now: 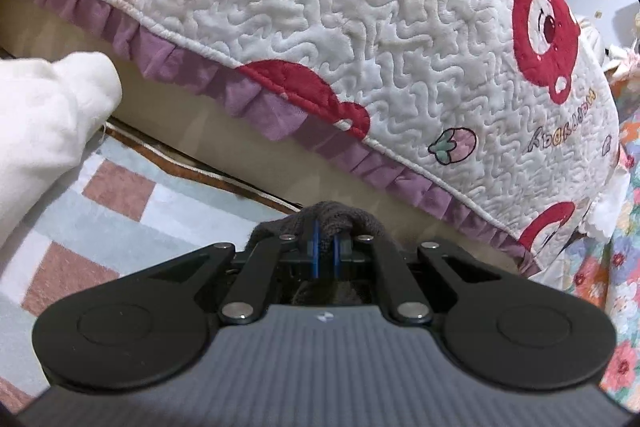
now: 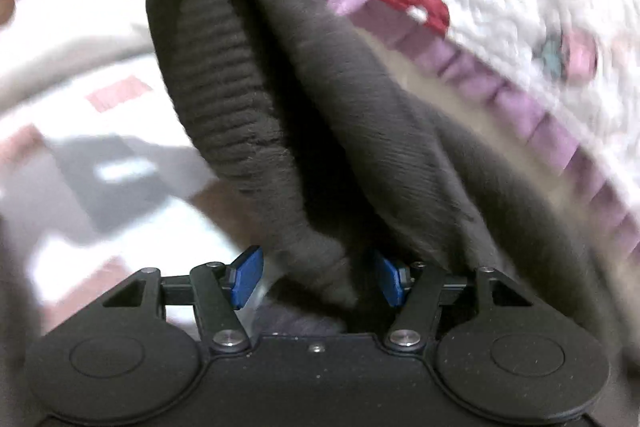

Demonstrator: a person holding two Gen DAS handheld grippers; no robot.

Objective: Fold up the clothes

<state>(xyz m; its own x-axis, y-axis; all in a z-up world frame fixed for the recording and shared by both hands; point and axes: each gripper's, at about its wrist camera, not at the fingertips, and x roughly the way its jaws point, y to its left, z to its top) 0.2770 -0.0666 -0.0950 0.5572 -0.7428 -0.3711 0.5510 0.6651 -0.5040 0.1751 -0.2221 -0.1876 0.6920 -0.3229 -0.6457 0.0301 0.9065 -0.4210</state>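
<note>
A dark grey-brown knitted garment (image 2: 320, 131) hangs in front of the right wrist camera, its ribbed edge to the left. My right gripper (image 2: 316, 279) is open, its blue pads (image 2: 245, 277) wide apart with the cloth lying between them. My left gripper (image 1: 326, 247) is shut on a bunched corner of the same knitted garment (image 1: 332, 217), which pokes out above its blue pads. Most of the garment is hidden below the left gripper. The right wrist view is blurred by motion.
A quilted white bedspread (image 1: 360, 27) with red bear prints and a purple frill (image 1: 248, 99) hangs over the bed edge ahead. A checked pink, white and blue rug (image 1: 100, 211) covers the floor. White cloth (image 1: 44, 107) lies at the left. Flowered fabric (image 1: 624, 227) is at the right.
</note>
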